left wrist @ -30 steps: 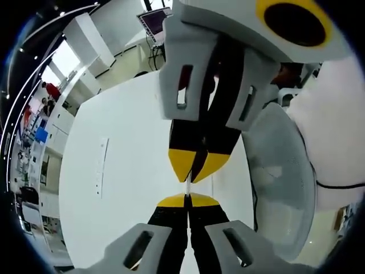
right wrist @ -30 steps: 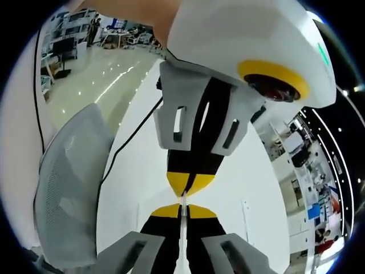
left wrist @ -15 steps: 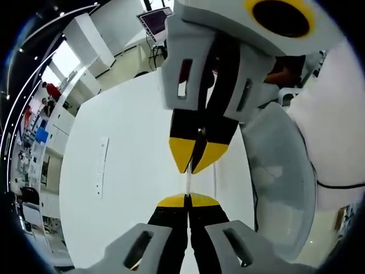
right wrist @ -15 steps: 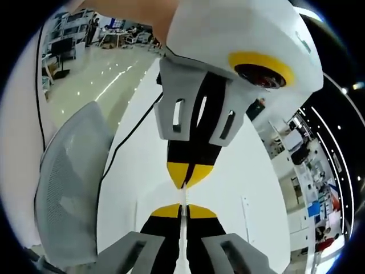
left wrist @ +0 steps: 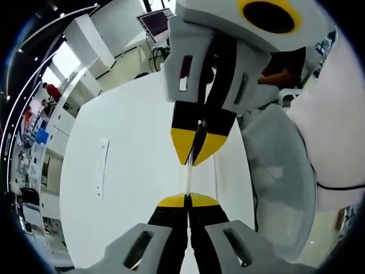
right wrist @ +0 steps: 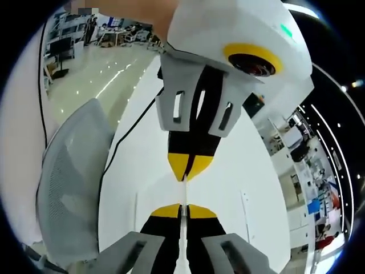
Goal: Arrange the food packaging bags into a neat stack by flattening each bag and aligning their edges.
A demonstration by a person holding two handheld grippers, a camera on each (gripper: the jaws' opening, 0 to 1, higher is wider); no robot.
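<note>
At frame centre, the left gripper (left wrist: 187, 200) and right gripper (right wrist: 183, 210), jaws pressed together, pinch opposite ends of 1 thin packaging bag (left wrist: 187, 178), edge-on above the white table (left wrist: 125, 171).

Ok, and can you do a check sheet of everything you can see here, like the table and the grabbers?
Surface: white table, bare where it shows.
Job's things: one bag, seen edge-on as a thin pale strip held above the table.
Clutter: slim pale strip lying on the table; too small to tell what.
Grippers: left gripper and right gripper face each other, each shut on one end of the bag.
Cables: black cable along the table's side.
Surroundings: grey mesh chair, monitor, shiny floor.
</note>
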